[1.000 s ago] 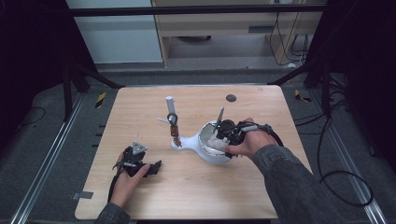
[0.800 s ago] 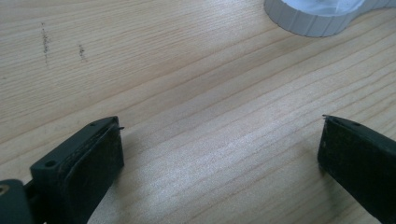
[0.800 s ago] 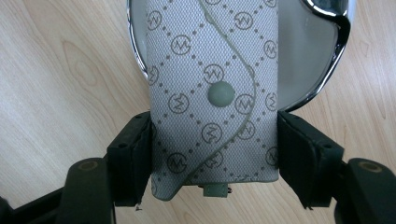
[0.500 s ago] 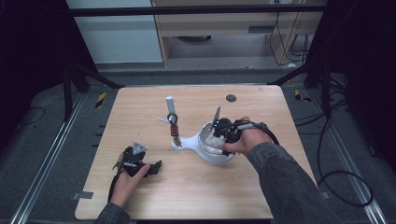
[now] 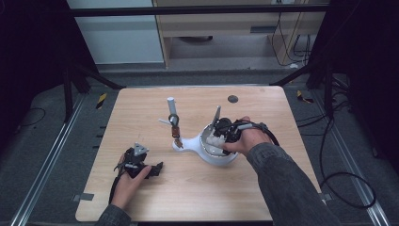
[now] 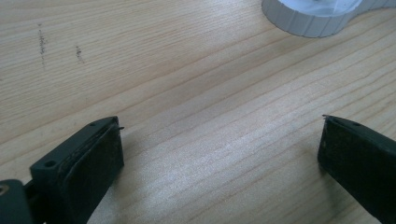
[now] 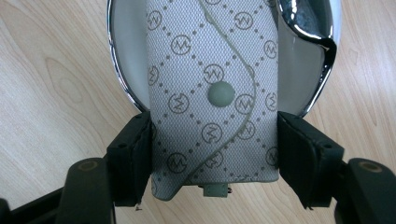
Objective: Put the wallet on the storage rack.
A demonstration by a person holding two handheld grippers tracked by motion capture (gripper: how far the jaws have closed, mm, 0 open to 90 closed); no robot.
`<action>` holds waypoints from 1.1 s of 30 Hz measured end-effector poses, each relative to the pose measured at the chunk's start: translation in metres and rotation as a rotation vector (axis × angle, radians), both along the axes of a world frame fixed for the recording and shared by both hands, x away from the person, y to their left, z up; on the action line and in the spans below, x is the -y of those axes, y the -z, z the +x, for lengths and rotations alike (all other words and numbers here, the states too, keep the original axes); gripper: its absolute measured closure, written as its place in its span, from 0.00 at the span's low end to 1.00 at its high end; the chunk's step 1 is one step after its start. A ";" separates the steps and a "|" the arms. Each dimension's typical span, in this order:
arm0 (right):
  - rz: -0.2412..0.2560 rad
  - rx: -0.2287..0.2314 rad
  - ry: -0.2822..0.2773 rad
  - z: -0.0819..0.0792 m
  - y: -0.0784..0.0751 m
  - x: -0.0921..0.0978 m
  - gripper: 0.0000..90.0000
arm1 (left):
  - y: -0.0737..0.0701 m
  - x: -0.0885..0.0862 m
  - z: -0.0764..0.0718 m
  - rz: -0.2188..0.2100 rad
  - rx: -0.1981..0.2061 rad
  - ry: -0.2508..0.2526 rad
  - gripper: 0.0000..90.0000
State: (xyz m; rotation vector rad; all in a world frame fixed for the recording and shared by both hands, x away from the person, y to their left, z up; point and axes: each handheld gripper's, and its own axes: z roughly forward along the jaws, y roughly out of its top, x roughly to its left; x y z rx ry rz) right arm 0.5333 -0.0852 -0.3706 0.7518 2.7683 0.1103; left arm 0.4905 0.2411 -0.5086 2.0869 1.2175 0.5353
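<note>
While right gripper (image 7: 215, 154) jaws clamp pouch (image 7: 210, 88) over bowl (image 5: 217, 153) | left gripper (image 6: 219, 154) jaws wide

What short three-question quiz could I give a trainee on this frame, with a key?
1. True or false: the left hand-held gripper has something clamped between its jaws.
2. What does the right hand-held gripper hold? A) a metal spoon B) a patterned grey pouch C) a white tube
3. In the right gripper view, over what does that held thing hang?

Key
1. False: its jaws stand wide apart over bare table.
2. B: the patterned grey pouch sits between both jaws.
3. Over the white bowl with a shiny rim; whether the pouch touches the bowl cannot be told.
</note>
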 end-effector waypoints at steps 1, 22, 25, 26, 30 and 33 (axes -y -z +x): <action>0.000 -0.002 -0.003 0.000 0.001 0.000 0.36 | 0.000 0.000 0.000 0.000 0.000 0.001 0.00; -0.032 0.038 -0.018 0.002 0.008 -0.009 0.36 | 0.000 0.001 0.000 -0.002 0.001 0.004 0.00; -0.036 0.038 -0.018 0.002 0.009 -0.010 0.36 | 0.000 0.001 0.000 -0.002 0.001 0.005 0.00; -0.035 0.038 -0.018 0.002 0.009 -0.011 0.36 | 0.000 0.001 0.000 -0.001 0.001 0.007 0.00; -0.027 0.043 -0.014 0.003 0.009 -0.011 0.36 | 0.000 0.001 0.000 -0.001 0.001 0.008 0.00; -0.034 0.043 -0.014 0.003 0.009 -0.011 0.35 | 0.000 0.001 0.000 0.002 0.000 0.011 0.00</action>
